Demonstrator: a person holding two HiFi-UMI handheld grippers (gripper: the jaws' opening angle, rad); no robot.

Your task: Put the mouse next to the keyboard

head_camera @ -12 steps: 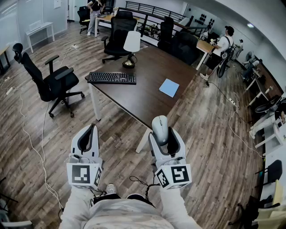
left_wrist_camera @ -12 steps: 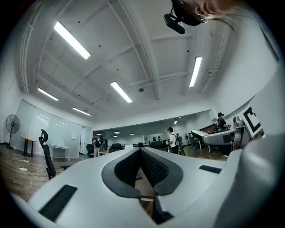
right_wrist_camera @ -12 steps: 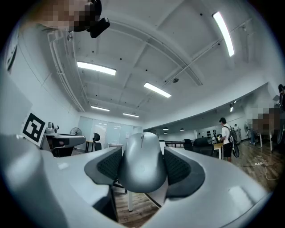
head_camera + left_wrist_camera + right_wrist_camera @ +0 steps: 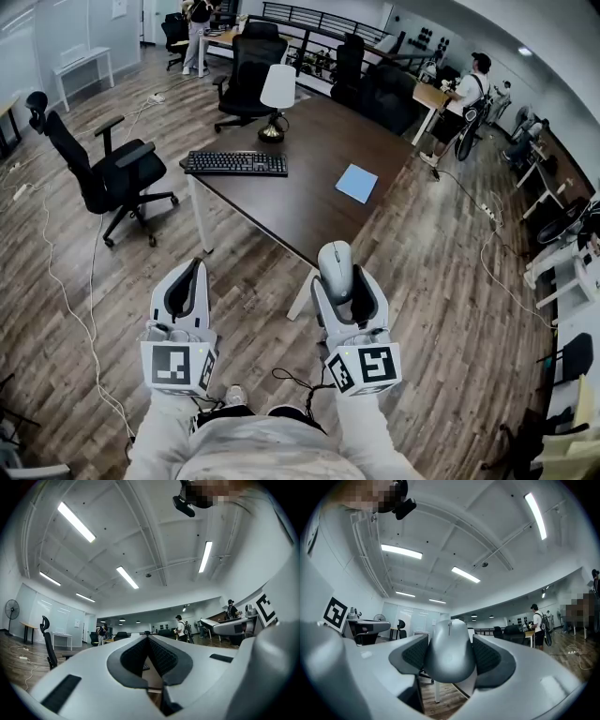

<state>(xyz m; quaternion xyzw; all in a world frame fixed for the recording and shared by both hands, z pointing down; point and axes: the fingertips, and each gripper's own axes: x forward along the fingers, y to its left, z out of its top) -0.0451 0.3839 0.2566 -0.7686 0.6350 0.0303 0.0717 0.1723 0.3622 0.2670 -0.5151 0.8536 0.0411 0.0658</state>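
Wood-plank office floor [image 4: 441, 281] underfoot, dark desk [image 4: 309, 202] ahead, and the mouse [image 4: 336, 261] is up in the air, off the table.
On the desk's left end lies the keyboard [image 4: 236, 163], well apart from both tools, which hang over the floor short of the desk. And the right gripper [image 4: 345, 279] is clamped wide around that grey mouse, pads on both its sides, its front poking past the jaw tips. Over on the left gripper [image 4: 192, 272], jaws closed together, nothing between them.

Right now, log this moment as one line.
right gripper: shut on mouse | left gripper: shut, empty | keyboard: on table, far ahead | mouse: not yet placed
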